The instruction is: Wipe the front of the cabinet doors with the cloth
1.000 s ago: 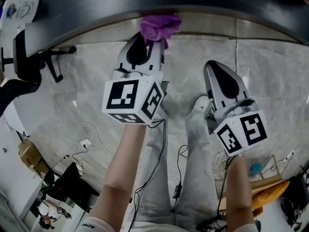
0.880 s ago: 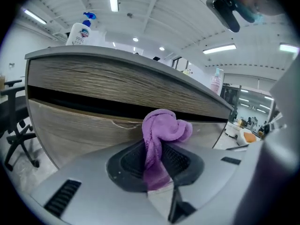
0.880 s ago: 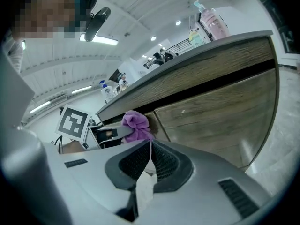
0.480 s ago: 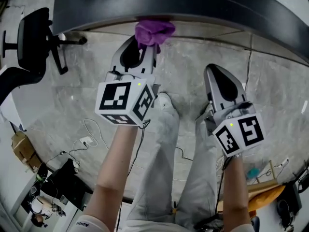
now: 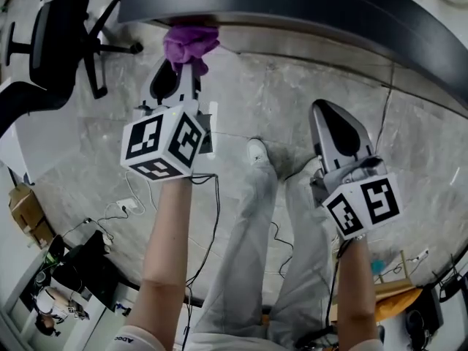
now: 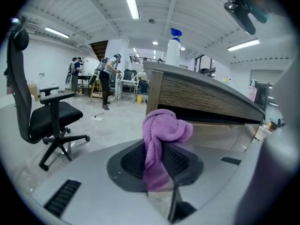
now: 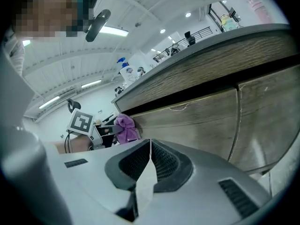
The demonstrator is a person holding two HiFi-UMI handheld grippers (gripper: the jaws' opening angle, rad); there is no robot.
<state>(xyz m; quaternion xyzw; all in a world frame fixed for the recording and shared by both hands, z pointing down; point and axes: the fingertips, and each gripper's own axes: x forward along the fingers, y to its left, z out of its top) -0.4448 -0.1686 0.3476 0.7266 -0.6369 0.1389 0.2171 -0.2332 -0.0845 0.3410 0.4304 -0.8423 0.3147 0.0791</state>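
My left gripper [image 5: 184, 70] is shut on a bunched purple cloth [image 5: 189, 44], which sits at the left end of the wood-grain cabinet doors [image 7: 211, 121] under the dark countertop [image 5: 307, 9]. In the left gripper view the cloth [image 6: 161, 135] sticks up from the shut jaws, close to the cabinet's corner [image 6: 154, 95]. From the right gripper view, the cloth [image 7: 125, 128] looks pressed against the door front. My right gripper [image 5: 330, 115] hangs shut and empty, a short way back from the doors; its jaws [image 7: 150, 146] meet with nothing between them.
A black office chair [image 5: 62, 39] stands on the grey floor to the left of the cabinet. The person's legs and a shoe [image 5: 256, 152] are below, between the grippers. Cables [image 5: 131, 207] trail across the floor. A spray bottle [image 6: 173, 48] stands on the countertop.
My left gripper has carried the cloth leftward along the cabinet front, toward its left end. The right gripper has stayed about where it was.
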